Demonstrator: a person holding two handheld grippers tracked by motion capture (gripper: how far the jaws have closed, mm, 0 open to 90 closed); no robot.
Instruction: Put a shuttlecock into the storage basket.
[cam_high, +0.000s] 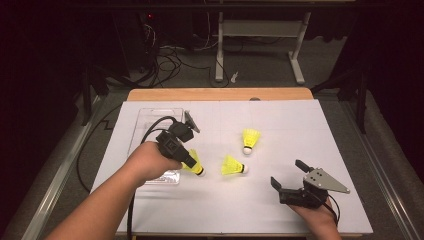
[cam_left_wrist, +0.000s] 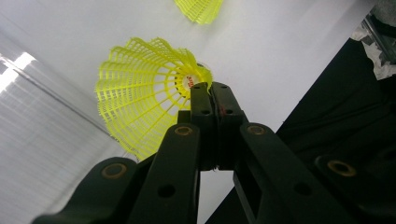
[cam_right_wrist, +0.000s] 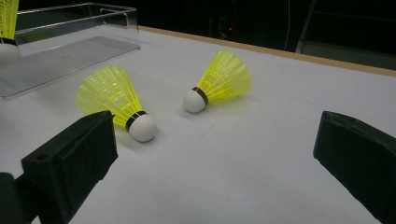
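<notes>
The white table (cam_high: 280, 200) lies bare in front of the right gripper (cam_high: 292, 180), whose jaws stand wide apart; its way forward and left is open up to two loose shuttlecocks, the nearer one (cam_high: 233, 166) and the farther one (cam_high: 250, 140), which lie apart with a gap between them. The clear tray (cam_high: 150, 117) blocks the left side. The left gripper (cam_high: 192, 162), clamped on a third shuttlecock (cam_high: 195, 164), crowds the tray's near corner.
</notes>
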